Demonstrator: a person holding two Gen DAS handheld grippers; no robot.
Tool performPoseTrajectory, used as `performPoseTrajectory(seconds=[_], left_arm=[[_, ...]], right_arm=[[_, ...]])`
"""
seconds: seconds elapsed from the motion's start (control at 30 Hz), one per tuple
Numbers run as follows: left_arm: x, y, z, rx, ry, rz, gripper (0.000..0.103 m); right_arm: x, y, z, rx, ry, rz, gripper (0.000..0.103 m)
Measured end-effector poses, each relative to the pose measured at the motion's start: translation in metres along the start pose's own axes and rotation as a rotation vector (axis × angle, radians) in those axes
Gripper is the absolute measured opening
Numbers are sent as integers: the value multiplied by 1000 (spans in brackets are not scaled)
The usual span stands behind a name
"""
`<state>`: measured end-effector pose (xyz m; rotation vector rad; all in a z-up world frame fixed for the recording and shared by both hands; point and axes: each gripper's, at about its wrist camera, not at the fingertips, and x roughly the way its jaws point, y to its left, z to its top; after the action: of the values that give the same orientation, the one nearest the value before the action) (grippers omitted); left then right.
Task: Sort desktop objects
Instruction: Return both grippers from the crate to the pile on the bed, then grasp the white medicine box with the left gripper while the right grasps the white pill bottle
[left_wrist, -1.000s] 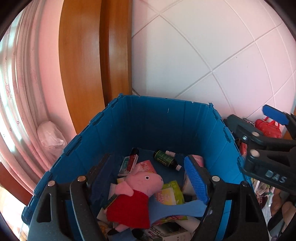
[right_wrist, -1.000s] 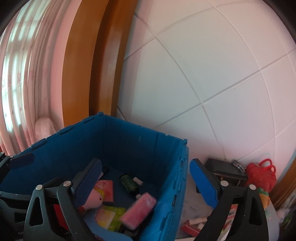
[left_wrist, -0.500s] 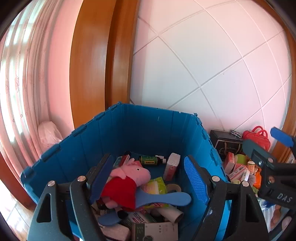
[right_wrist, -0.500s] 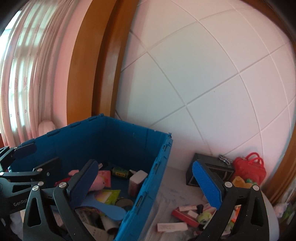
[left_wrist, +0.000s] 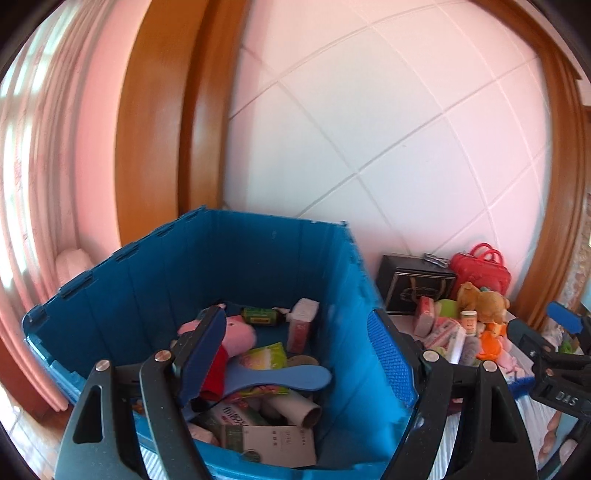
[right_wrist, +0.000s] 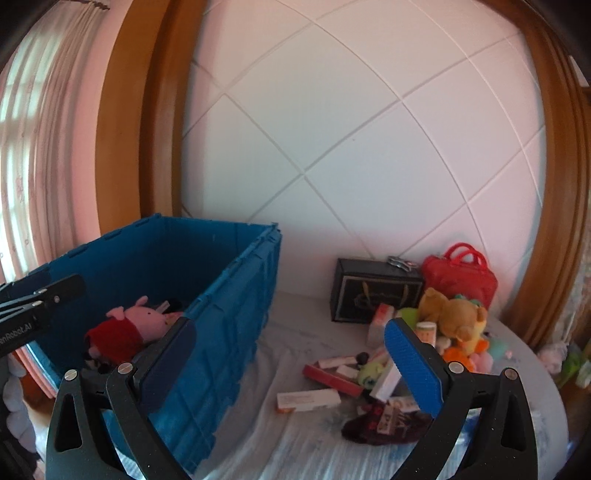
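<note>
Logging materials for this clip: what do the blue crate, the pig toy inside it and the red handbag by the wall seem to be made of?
Blue crate: rigid moulded plastic, matte, judging by its ribbed walls and hinged rim.
Pig toy: soft plush fabric, with a fuzzy pink head and red cloth dress.
Red handbag: probably glossy plastic or faux leather; it shows a smooth sheen, but the exact material is unclear.

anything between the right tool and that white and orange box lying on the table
Nothing visible does. The open right tool hangs above the cloth, and the white and orange box lies flat in open view, clear of the blue crate.
</note>
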<state>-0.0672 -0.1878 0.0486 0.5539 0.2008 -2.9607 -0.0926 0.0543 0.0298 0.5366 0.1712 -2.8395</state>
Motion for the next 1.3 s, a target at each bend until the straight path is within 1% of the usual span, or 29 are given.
performPoseTrajectory(seconds=[0.07,0.13,0.2,0.3,0.4,0.5,0.57,0.67,0.8,0.87,0.97,1.1,1.2,1.3], left_arm=[[-7,-22,0,41,-22,-34,79],[-10,-47,-2,64,-26,-93,79],[-9,-74,-6,69,-12,-149,79],[1,-114,-12,81,20,-190,79],[17,-150,-22,86,59,-199,79],[46,-181,-38,69,140,-205,79],[67,-200,-53,74,184,-187,79],[99,-221,-75,70,259,-132,79],[123,-228,-98,57,334,-82,79],[134,-224,-108,49,371,-47,79],[159,-218,-125,61,426,3,79],[198,-211,-145,114,503,44,79],[237,-210,-156,171,557,52,79],[274,-209,-166,230,601,41,79]], right_arm=[[-1,-29,-9,33,21,-42,103],[-3,-57,-19,65,40,-77,103],[-5,-91,-31,97,59,-116,103],[-3,-143,-48,130,106,-180,103],[1,-198,-65,166,160,-238,103],[6,-244,-82,185,217,-261,103],[11,-268,-94,178,255,-274,103],[27,-300,-110,179,311,-270,103],[49,-331,-128,189,377,-247,103],[63,-347,-137,199,415,-220,103],[85,-361,-145,216,447,-193,103],[119,-369,-156,229,495,-183,103],[143,-368,-162,240,529,-156,103],[166,-364,-167,240,563,-139,103]])
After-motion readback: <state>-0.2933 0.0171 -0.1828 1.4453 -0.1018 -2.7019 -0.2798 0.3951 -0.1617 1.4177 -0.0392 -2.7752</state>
